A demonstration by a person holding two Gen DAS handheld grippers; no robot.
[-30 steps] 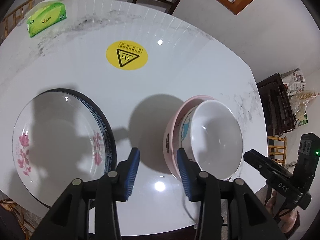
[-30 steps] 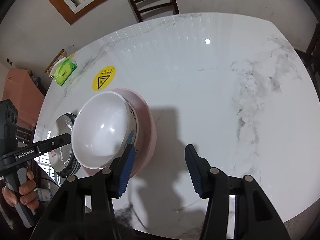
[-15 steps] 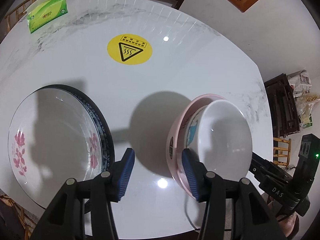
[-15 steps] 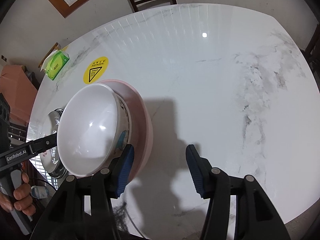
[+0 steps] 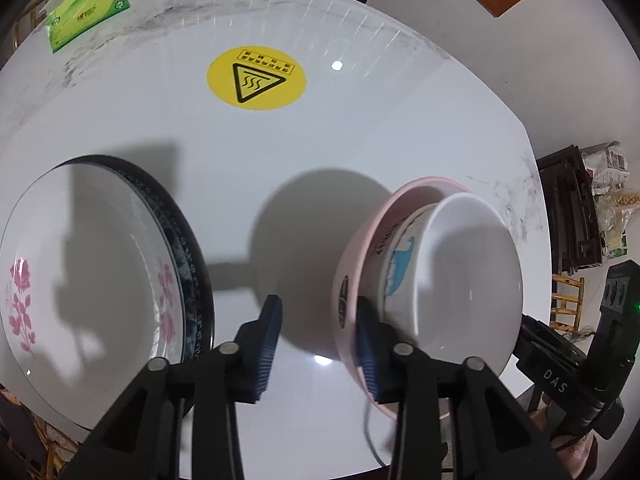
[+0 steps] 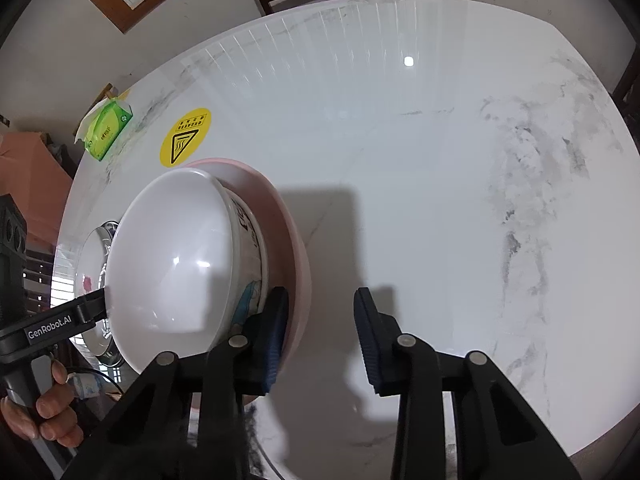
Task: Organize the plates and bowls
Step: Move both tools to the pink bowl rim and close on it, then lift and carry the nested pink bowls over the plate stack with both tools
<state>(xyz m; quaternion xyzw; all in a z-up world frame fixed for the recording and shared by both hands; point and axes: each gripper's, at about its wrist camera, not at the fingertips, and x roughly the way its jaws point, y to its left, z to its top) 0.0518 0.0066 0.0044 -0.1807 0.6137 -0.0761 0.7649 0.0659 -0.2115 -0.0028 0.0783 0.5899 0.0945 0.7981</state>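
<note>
Left gripper (image 5: 316,332): jaws wide apart, nothing between the pads, nothing held. Blue ribbed pads (image 5: 270,340) hang above bare tabletop. Right-hand pad sits against or just in front of the pink bowl (image 5: 360,256) outer wall; real contact cannot be told from this view. Left-hand pad lies near the plate rim, apart from it.

Right gripper (image 6: 320,328): jaws equally wide, empty, released. Its left-hand pad (image 6: 276,332) overlaps the pink bowl's rim (image 6: 298,264) in the right wrist view; touching or just in front, cannot tell. Other pad is over bare marble, well apart from any dish.

Task items:
- White bowl (image 5: 468,272), w/ blue dinosaur print on its side, nested inside the pink bowl. Stack rests on the marble table (image 5: 280,152) near the front edge, between the two grippers.
- White plate w/ pink flowers (image 5: 80,272) stacked on a dark-rimmed plate (image 5: 192,264); pair sits on the table to the left of the bowls, apart from them. In the right wrist view only a sliver of the plates (image 6: 90,264) shows behind the bowls.

Other items: round yellow hot-surface sticker (image 5: 256,78) mid-table beyond the dishes; green tissue pack (image 5: 88,14) at far left edge. Person's hand (image 6: 44,412) grips the left gripper's handle.
</note>
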